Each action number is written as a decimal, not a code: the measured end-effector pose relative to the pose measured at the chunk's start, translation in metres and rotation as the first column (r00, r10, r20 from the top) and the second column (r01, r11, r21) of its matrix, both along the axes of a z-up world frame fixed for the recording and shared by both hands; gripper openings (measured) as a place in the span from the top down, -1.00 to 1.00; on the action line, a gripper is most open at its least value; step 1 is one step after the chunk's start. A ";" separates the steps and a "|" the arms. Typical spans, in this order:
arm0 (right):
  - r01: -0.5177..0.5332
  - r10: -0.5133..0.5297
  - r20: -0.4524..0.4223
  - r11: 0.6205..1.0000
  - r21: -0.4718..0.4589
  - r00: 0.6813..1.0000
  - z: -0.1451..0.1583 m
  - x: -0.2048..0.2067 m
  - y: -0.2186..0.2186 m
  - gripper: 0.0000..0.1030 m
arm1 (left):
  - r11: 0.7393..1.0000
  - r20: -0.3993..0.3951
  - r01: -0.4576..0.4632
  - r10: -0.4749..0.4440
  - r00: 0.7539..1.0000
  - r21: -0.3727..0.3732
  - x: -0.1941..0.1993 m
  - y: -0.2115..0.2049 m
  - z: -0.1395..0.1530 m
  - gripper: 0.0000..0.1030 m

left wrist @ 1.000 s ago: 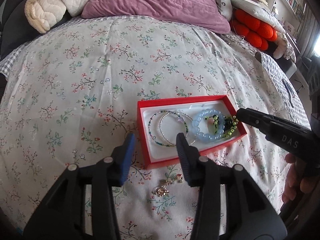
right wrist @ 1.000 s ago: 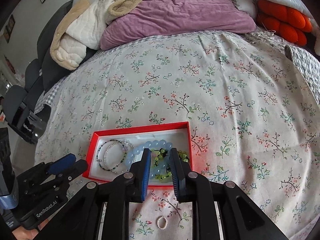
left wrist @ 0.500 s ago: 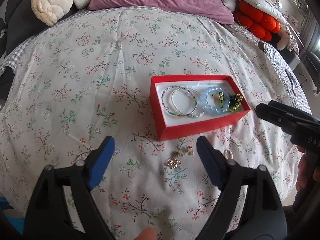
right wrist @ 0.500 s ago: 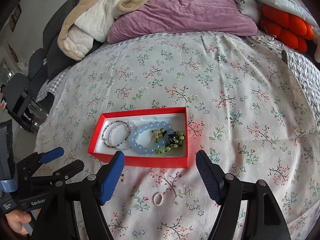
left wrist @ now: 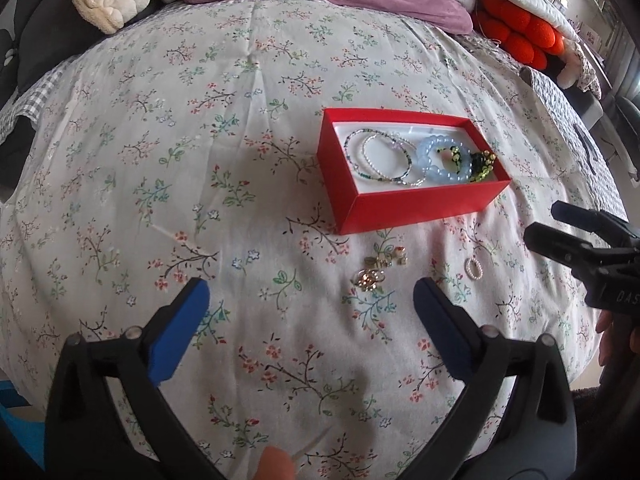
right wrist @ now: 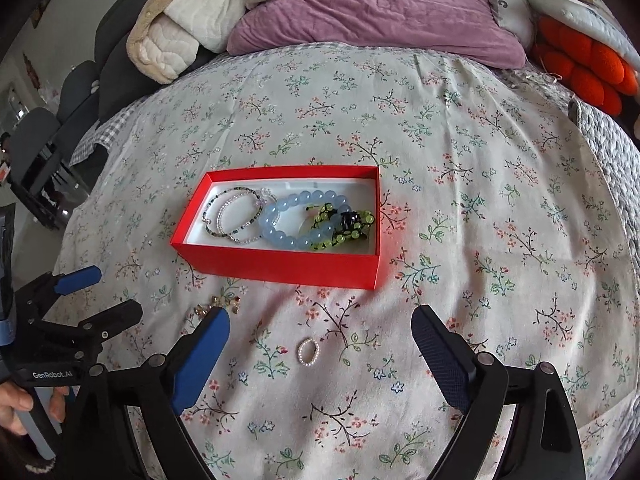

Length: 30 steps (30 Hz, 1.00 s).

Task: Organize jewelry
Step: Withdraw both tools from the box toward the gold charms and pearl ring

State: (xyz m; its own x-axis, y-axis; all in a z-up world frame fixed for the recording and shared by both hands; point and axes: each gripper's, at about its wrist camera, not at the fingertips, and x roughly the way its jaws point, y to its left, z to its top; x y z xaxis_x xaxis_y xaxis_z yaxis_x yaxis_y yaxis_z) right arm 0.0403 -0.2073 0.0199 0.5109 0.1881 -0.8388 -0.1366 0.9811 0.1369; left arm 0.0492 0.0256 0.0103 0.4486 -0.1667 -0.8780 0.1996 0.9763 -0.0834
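Both grippers have drawn back from the red box (right wrist: 280,236) and spread wide since a second ago, when the right gripper (right wrist: 320,344) sat nearly closed over the green bead bracelet (right wrist: 344,224). Now the right gripper stands fully open and empty above the bed (right wrist: 480,184), and the left gripper (left wrist: 308,316) is likewise open and holds nothing.

Inside the box lie two thin beaded bracelets (right wrist: 234,218), a pale blue bead bracelet (right wrist: 280,232) and the green one, overlapping at the right end. Loose on the bedspread, just in front of the box, remain a small pearl ring (right wrist: 308,352) and a cluster of gold pieces (left wrist: 378,270).

By my reading the bracelets are done and the small pieces come next. The ring lies between the right gripper's fingers, so a short descent and a careful pinch would suit; it is tiny and sits on soft fabric, so the tips may catch cloth.

From the right wrist view the gold cluster is partly hidden behind the gripper's left finger, and what the pieces are cannot be made out in either view.
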 end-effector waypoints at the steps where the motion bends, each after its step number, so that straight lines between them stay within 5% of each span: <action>1: 0.000 0.000 -0.011 1.000 -0.001 1.000 -0.003 0.000 0.000 -0.81 | 1.000 -0.002 -0.007 0.007 1.000 0.005 0.000 0.003 -0.003 -0.97; 9: -0.019 0.016 -0.071 0.999 -0.040 0.997 -0.027 -0.003 0.000 -0.81 | 0.999 -0.006 0.004 -0.003 1.000 0.044 -0.008 0.014 -0.026 -0.97; 14: -0.081 0.070 -0.128 0.993 -0.083 0.989 -0.053 -0.007 0.013 -0.81 | 0.986 0.002 0.118 -0.119 0.993 0.117 -0.019 -0.003 -0.045 -0.97; 24: -0.136 0.117 -0.165 0.985 -0.109 0.979 -0.085 -0.009 0.019 -0.81 | 0.960 0.021 0.258 -0.262 0.965 0.106 -0.018 -0.030 -0.063 -0.97; 30: -0.148 0.131 -0.162 0.984 -0.102 0.978 -0.092 -0.011 0.018 -0.92 | 0.944 0.038 0.322 -0.325 0.945 0.076 -0.014 -0.041 -0.061 -0.52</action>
